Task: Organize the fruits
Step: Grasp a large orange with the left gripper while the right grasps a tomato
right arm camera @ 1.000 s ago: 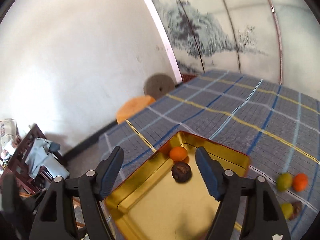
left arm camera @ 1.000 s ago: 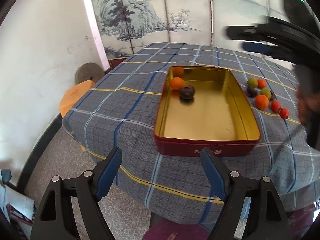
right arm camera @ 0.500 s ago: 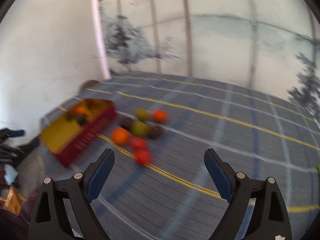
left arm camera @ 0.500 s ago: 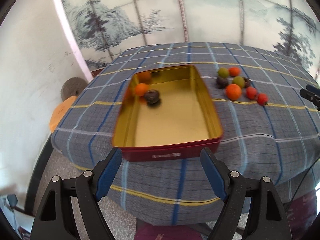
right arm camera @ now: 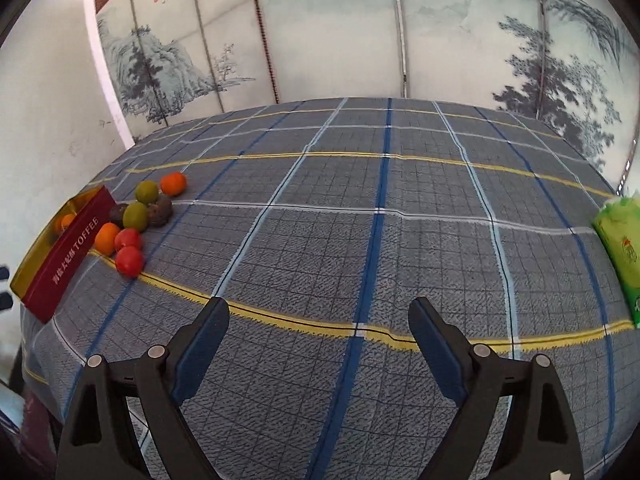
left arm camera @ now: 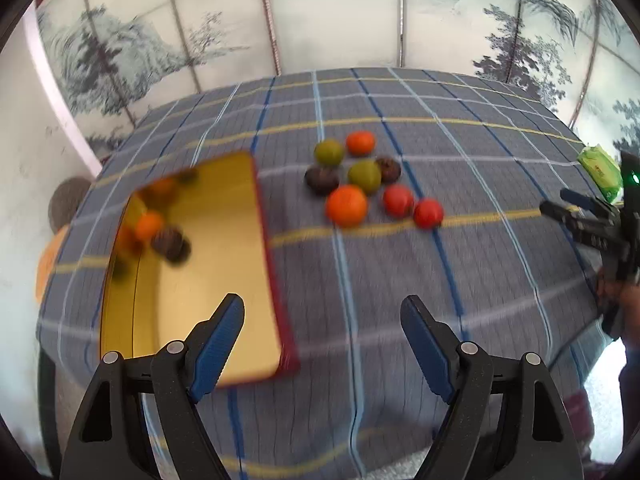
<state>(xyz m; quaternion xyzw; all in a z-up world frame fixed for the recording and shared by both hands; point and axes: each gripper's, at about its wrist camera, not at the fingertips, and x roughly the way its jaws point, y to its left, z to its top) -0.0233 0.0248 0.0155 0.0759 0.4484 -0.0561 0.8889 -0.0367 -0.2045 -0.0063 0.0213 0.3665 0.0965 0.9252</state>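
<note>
A red tin with a gold inside (left arm camera: 224, 264) lies on the checked cloth at the left; it also shows in the right wrist view (right arm camera: 68, 252). An orange fruit (left arm camera: 149, 226) and a dark fruit (left arm camera: 170, 242) lie in it. A cluster of several loose fruits sits on the cloth beside it: a big orange one (left arm camera: 346, 205), red ones (left arm camera: 428, 213), green ones (left arm camera: 364, 176) and dark ones (left arm camera: 322, 180). The cluster also shows in the right wrist view (right arm camera: 136, 216). My left gripper (left arm camera: 322, 320) is open and empty, above the tin's near edge. My right gripper (right arm camera: 318, 324) is open and empty, over bare cloth right of the fruits.
A green packet (right arm camera: 622, 248) lies at the table's right edge, and shows in the left wrist view (left arm camera: 600, 172). The right gripper shows at the far right of the left wrist view (left arm camera: 592, 228). A painted screen stands behind the table. An orange stool (left arm camera: 50, 264) stands at the left.
Both grippers have swung right. The left view has moved from the tin toward the loose fruits. The right gripper has left the tin and now faces the open cloth.
</note>
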